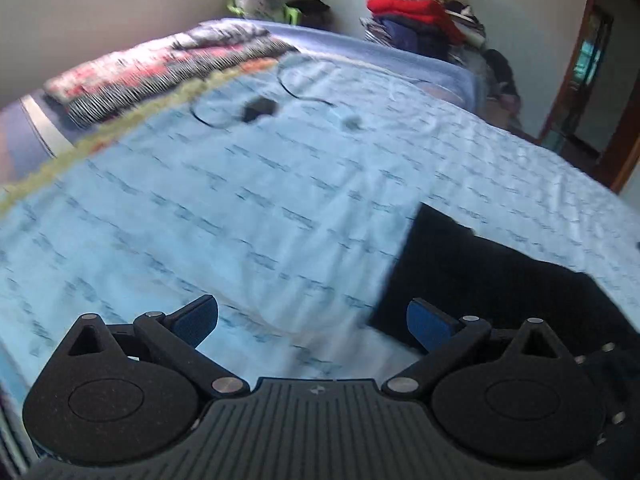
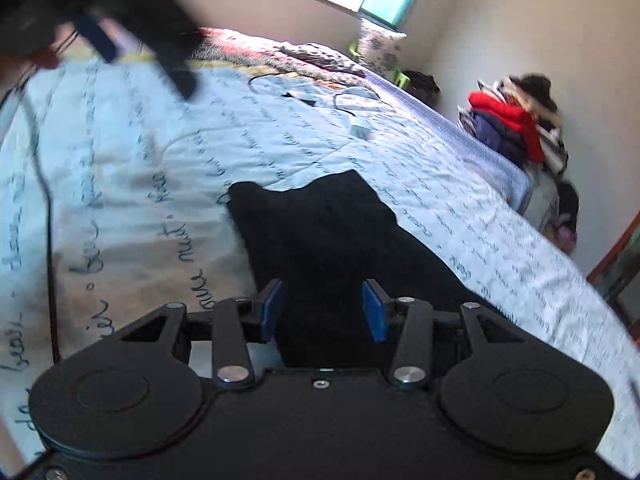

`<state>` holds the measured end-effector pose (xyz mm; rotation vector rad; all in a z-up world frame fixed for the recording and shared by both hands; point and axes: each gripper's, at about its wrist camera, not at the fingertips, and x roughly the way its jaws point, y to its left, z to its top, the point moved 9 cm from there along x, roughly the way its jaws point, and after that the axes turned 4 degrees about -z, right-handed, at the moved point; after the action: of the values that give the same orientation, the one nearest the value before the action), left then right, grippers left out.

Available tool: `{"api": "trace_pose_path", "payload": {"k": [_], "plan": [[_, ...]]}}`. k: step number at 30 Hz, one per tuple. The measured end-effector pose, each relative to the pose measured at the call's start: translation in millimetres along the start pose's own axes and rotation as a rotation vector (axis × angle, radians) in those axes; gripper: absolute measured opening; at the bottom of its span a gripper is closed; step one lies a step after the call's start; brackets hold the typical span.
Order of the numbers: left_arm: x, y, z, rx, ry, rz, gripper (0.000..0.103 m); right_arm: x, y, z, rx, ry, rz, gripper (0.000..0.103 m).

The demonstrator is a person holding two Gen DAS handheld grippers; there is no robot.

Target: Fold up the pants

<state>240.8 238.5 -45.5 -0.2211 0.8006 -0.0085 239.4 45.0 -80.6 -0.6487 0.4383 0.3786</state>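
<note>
Black pants point(image 2: 332, 232) lie flat on the light blue bedsheet point(image 2: 120, 184), folded into a compact dark shape. In the left wrist view the pants point(image 1: 492, 280) lie at the lower right. My left gripper point(image 1: 312, 324) is open and empty, above the sheet just left of the pants' edge. My right gripper point(image 2: 322, 310) is open and empty, directly over the near end of the pants. The left gripper also shows in the right wrist view point(image 2: 132, 36), blurred, at the upper left.
A folded patterned blanket point(image 1: 168, 68) lies at the bed's far side. A black cable with a small black box point(image 1: 260, 108) and a small grey item point(image 1: 352, 122) lie on the sheet. A clothes pile point(image 1: 424, 20) stands by the wall. A doorway point(image 1: 592, 80) is at right.
</note>
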Motion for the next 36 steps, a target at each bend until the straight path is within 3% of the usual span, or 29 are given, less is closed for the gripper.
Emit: {"api": "trace_pose_path", "payload": {"k": [2, 13, 19, 21, 22, 25, 28, 31, 34, 36], "plan": [[22.0, -11.6, -7.1, -0.053, 0.051, -0.076, 0.101, -1.3, 10.2, -1.7, -0.081, -0.006, -0.036, 0.044], [63.2, -8.3, -16.7, -0.168, 0.155, -0.15, 0.1, 29.3, 44.5, 16.1, -0.275, -0.024, -0.07, 0.044], [75.5, -13.2, -16.1, -0.203, 0.209, -0.244, 0.1, 43.1, 54.5, 26.1, -0.358, -0.048, -0.102, 0.044], [78.0, -13.6, -13.6, -0.203, 0.211, -0.262, 0.1, 47.6, 56.0, 28.8, -0.353, -0.052, -0.079, 0.038], [78.8, -11.8, -12.2, -0.217, 0.209, -0.261, 0.1, 48.9, 56.9, 29.2, -0.338, -0.05, -0.052, 0.027], [77.2, -9.5, -8.2, -0.239, 0.207, -0.279, 0.1, 43.6, 53.3, 30.3, -0.281, -0.07, -0.026, 0.019], [72.0, -12.3, -0.6, -0.195, 0.174, -0.248, 0.1, 34.6, 44.2, 29.5, -0.179, -0.079, 0.05, 0.018], [66.5, -24.0, 7.4, -0.111, 0.124, -0.178, 0.1, 11.6, 22.0, 20.2, -0.055, -0.054, 0.165, 0.029], [61.1, -45.5, 9.4, -0.001, 0.087, -0.163, 0.101, -19.4, -36.3, -1.5, 0.163, -0.047, 0.282, 0.029], [61.6, -63.4, 7.8, 0.07, 0.075, -0.133, 0.101, -16.1, -95.8, -27.1, 0.283, 0.0, 0.243, 0.031]]}}
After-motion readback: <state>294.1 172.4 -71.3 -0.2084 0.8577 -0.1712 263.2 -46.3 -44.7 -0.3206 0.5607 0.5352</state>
